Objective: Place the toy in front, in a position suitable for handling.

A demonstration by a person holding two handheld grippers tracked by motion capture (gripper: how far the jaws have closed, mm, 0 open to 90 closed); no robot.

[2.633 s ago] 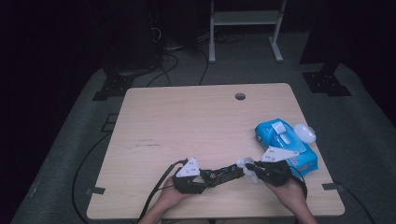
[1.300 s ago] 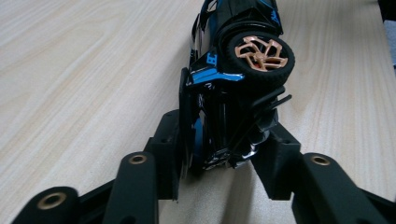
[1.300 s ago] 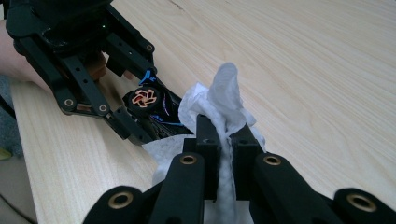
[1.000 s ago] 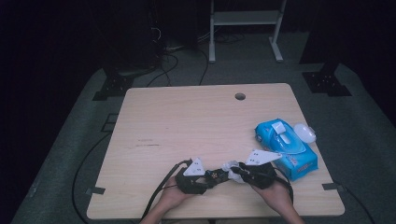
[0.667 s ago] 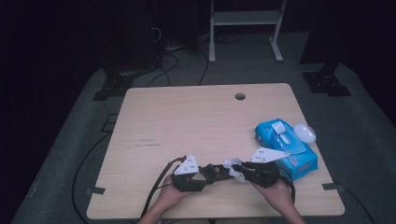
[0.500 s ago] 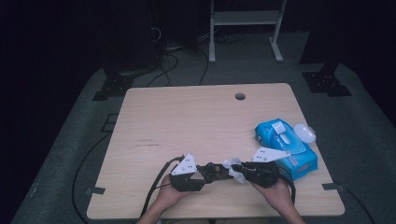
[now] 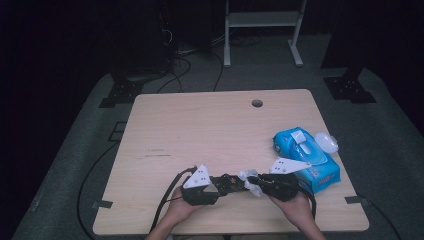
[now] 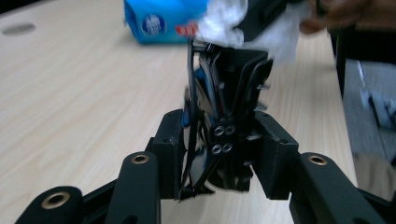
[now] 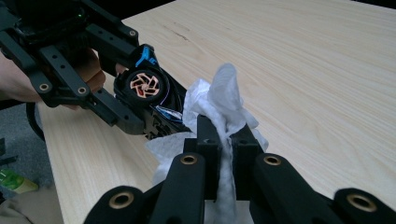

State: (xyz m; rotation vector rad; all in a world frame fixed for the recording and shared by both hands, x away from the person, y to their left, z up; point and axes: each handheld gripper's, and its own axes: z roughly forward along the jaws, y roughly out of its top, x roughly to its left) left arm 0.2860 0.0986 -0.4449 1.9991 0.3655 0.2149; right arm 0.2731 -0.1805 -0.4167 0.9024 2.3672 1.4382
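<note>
Dark room, cables on grey floor, white stand legs [image 7: 262, 30] behind a light wood table [image 7: 200, 130] with a round hole [image 7: 257, 103] near the far edge. Blue wipes pack [image 7: 306, 157] lies at the table's right side, a white lid [image 7: 326, 142] just beside its far end.

Both hands come in at the near edge, grippers pointed at each other over the table front. Left gripper [image 7: 227, 184] is clamped on a small black device [image 8: 229, 107]; in the left gripper view the device stands upright between the jaws, with blue parts and twin screw holes on its face, pads pressing both sides. In the right gripper view the same device [image 9: 149, 93] shows a round copper-coloured fan-like part and a blue mark. Its jaws have just eased open slightly, device still between them and gripped.

Right gripper [image 9: 223, 135] is closed on a white wipe [image 9: 219, 102], crumpled, pinched between the jaws, bunched up above the tips and hanging below. Wipe touches the end of the device in the right gripper view; in the high view the wipe [image 7: 248, 180] sits between the two grippers, against the device. In the left gripper view the wipe [image 8: 224, 18] shows above the device top, the right hand [image 8: 341, 14] behind it.

Left hand [image 7: 182, 210] and right hand [image 7: 295, 207] both held just above the table, near its front edge. Pack well apart from the left gripper, near the right one.
</note>
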